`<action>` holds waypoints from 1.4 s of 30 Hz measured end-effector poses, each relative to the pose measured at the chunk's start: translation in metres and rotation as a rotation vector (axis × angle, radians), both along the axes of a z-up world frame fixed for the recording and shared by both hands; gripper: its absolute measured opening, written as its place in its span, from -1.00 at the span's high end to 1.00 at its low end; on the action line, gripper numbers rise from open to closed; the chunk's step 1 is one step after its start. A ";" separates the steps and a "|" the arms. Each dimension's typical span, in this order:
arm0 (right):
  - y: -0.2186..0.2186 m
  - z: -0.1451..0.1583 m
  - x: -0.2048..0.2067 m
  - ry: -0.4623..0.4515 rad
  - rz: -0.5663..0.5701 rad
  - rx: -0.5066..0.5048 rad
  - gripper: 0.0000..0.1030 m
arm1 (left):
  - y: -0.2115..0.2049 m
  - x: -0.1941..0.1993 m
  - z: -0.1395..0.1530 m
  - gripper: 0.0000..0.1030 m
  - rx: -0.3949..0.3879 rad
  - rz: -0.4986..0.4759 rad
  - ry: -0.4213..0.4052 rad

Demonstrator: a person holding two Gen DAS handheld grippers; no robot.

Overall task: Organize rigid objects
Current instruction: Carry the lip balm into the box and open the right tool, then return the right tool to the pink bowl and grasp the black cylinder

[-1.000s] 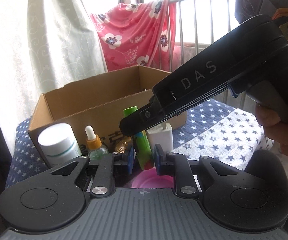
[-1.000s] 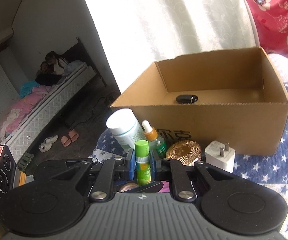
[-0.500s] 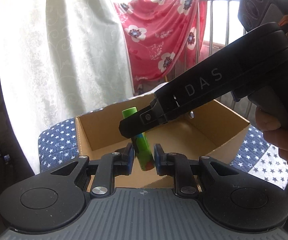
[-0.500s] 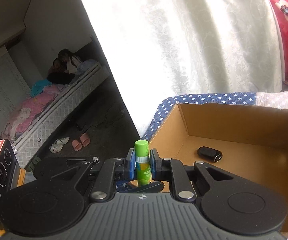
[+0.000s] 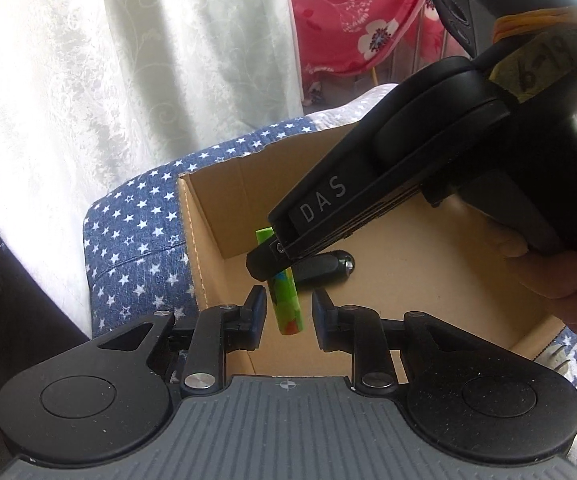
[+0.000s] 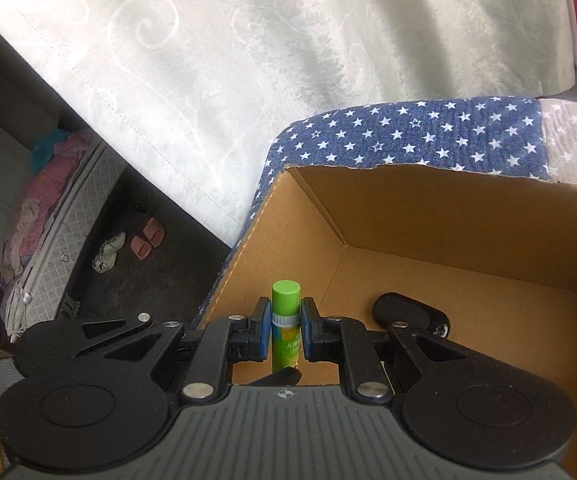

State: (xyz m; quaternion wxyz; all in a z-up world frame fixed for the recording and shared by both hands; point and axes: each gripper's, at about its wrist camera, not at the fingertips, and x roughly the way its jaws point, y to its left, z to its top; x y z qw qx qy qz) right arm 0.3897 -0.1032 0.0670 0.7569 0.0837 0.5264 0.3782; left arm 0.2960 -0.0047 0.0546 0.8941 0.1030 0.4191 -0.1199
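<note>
My right gripper point(image 6: 284, 334) is shut on a green-capped tube point(image 6: 285, 328) and holds it upright over the near left corner of an open cardboard box point(image 6: 428, 216). In the left wrist view the tube point(image 5: 286, 304) hangs from the right gripper point(image 5: 266, 270) above the box floor point(image 5: 428, 280). My left gripper point(image 5: 288, 312) is open and empty, its fingers on either side of the tube's lower end without touching it. A black key fob point(image 6: 408, 314) lies on the box floor; it also shows in the left wrist view point(image 5: 322, 266).
The box stands on a blue cloth with white stars point(image 6: 408, 136). A white curtain point(image 6: 248, 60) hangs behind it. A pink flowered cloth point(image 5: 352, 12) hangs at the back right. A bed and slippers point(image 6: 148, 238) are on the floor far left.
Both grippers have moved forward and tilted down over the box. The tube is now lower inside the box's near left corner. My left gripper's jaws have opened wider.
</note>
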 end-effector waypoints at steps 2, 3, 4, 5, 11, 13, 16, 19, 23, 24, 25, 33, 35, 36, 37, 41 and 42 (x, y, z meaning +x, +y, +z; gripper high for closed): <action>0.007 -0.009 0.008 0.004 -0.011 -0.041 0.68 | 0.003 -0.001 0.000 0.50 0.004 0.011 0.000; 0.010 -0.013 0.011 0.004 -0.012 -0.060 0.67 | 0.005 -0.002 0.001 0.50 -0.001 0.016 -0.001; 0.015 -0.019 0.014 0.013 -0.014 -0.091 0.65 | 0.007 -0.003 0.002 0.50 -0.009 0.021 -0.003; 0.017 -0.023 0.018 0.023 -0.025 -0.110 0.63 | 0.009 -0.004 0.005 0.49 -0.013 0.031 -0.005; 0.009 -0.013 0.016 0.002 -0.052 -0.157 0.42 | 0.015 -0.027 0.027 0.44 -0.045 0.048 -0.063; -0.002 0.002 0.005 -0.035 -0.051 -0.144 0.41 | 0.015 -0.042 0.038 0.41 -0.060 0.047 -0.094; -0.026 0.029 -0.018 -0.084 -0.063 -0.096 0.41 | 0.016 -0.069 0.052 0.39 -0.099 0.037 -0.143; -0.058 0.061 -0.054 -0.149 -0.083 -0.045 0.41 | 0.015 -0.102 0.062 0.38 -0.145 0.004 -0.190; -0.098 0.083 -0.111 -0.200 -0.092 0.024 0.40 | 0.010 -0.142 0.059 0.35 -0.196 -0.047 -0.213; -0.109 0.083 -0.128 -0.203 -0.099 0.043 0.40 | 0.008 -0.151 0.054 0.35 -0.204 -0.063 -0.207; -0.116 0.080 -0.141 -0.202 -0.103 0.057 0.40 | 0.005 -0.159 0.048 0.35 -0.209 -0.074 -0.197; -0.166 0.012 -0.226 -0.144 -0.251 0.192 0.40 | -0.015 -0.193 -0.022 0.35 -0.206 -0.069 -0.097; -0.172 -0.013 -0.232 -0.113 -0.312 0.226 0.40 | -0.020 -0.195 -0.038 0.35 -0.201 -0.059 -0.066; -0.173 -0.023 -0.233 -0.100 -0.338 0.242 0.40 | -0.022 -0.195 -0.044 0.35 -0.198 -0.050 -0.054; -0.173 -0.031 -0.234 -0.085 -0.357 0.254 0.40 | -0.024 -0.193 -0.049 0.35 -0.189 -0.047 -0.048; -0.169 -0.056 -0.230 -0.026 -0.394 0.292 0.40 | -0.031 -0.186 -0.060 0.35 -0.132 -0.032 -0.056; -0.167 -0.060 -0.227 -0.016 -0.395 0.300 0.40 | -0.031 -0.183 -0.062 0.35 -0.127 -0.029 -0.055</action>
